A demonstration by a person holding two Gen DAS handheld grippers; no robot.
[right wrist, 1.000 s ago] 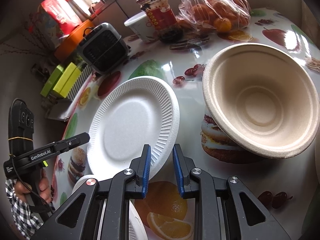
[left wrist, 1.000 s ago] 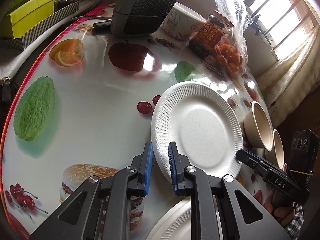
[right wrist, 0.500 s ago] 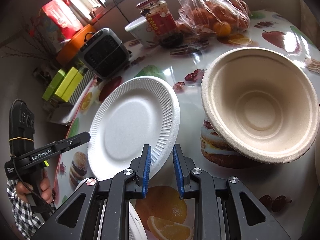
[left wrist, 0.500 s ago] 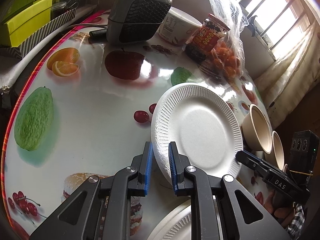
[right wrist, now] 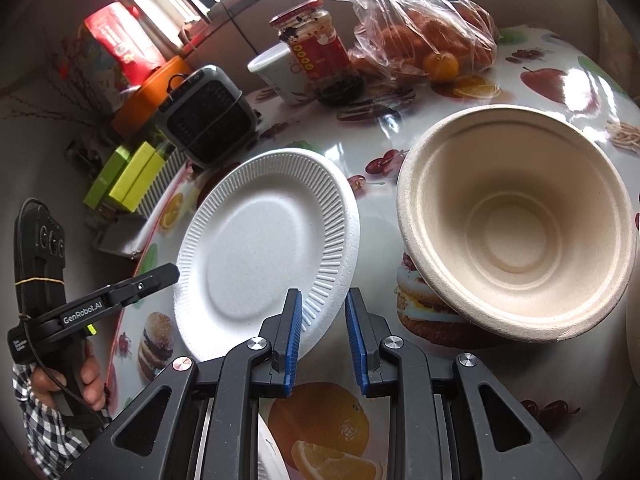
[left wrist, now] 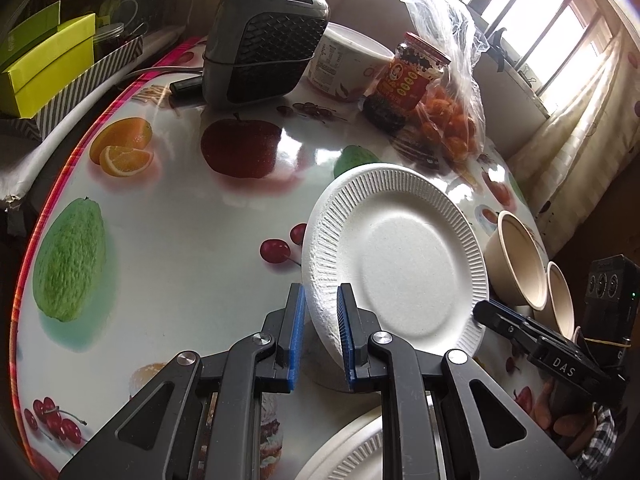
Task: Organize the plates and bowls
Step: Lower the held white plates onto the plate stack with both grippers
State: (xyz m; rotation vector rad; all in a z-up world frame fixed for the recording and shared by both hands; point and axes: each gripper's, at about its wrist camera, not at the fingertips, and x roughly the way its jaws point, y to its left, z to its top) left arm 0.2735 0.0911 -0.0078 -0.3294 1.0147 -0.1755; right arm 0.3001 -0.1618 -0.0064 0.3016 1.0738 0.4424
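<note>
My left tongs (left wrist: 321, 334) pinch the near rim of a white paper plate (left wrist: 400, 256), holding it tilted above the fruit-print tablecloth (left wrist: 180, 240) — its face turned toward my right side. My right tongs (right wrist: 321, 334) stand parted around nothing, the plate's edge just left of them. A beige paper bowl (right wrist: 516, 224) sits ahead and right of them; another white plate (left wrist: 352, 452) lies beneath my left tongs.

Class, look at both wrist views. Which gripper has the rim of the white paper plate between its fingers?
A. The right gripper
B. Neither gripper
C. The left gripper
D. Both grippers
C. In the left wrist view the plate has its rim between the blue pads of the left gripper; the right gripper has nothing between its fingers, and the plate's edge passes behind its left finger.
</note>
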